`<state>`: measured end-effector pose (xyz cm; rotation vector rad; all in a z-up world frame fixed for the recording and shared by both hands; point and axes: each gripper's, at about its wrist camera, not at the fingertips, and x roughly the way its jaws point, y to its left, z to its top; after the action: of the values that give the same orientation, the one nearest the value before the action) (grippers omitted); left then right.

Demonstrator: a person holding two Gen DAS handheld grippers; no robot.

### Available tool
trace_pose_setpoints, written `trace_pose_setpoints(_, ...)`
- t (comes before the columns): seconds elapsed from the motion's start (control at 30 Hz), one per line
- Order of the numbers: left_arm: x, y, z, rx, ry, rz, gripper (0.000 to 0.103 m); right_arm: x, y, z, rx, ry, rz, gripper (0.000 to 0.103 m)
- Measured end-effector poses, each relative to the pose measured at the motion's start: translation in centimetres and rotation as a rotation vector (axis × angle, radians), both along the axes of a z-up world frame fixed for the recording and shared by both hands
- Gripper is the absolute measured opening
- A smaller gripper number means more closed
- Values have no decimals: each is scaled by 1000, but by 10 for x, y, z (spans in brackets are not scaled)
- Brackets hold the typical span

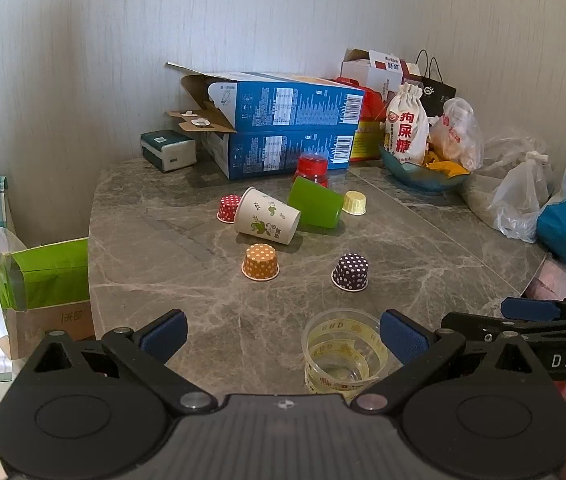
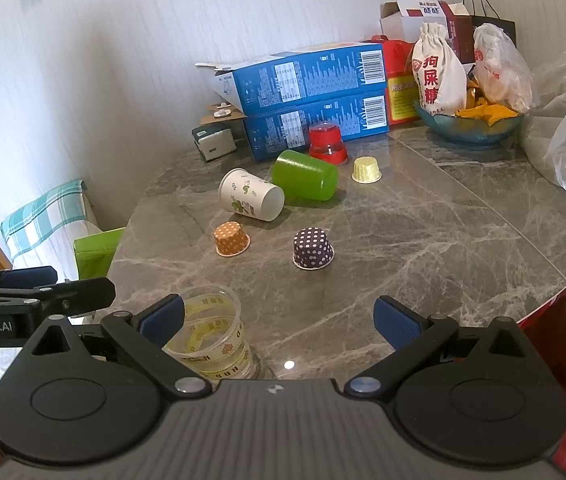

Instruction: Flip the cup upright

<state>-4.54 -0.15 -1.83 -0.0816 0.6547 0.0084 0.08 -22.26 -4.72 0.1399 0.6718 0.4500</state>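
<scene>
A checked cloth is hanging left of the grey marble table; the left gripper and right gripper are hovering, jaws spread. The clear cup is sitting upright, seemingly empty, before white walls.

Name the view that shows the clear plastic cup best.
The left wrist view: the clear plastic cup stands upright, rim and inside showing, just inside the right finger of the open left tongs. In the right wrist view, a blue pad covers part of its rim.
</scene>
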Motion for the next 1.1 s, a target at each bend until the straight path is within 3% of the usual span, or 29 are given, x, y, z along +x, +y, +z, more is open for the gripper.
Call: trace_pose_setpoints(1.1, -16, -27, 5, 7, 10, -38, 103, -12, -21, -1, -25, -11, 4, 102)
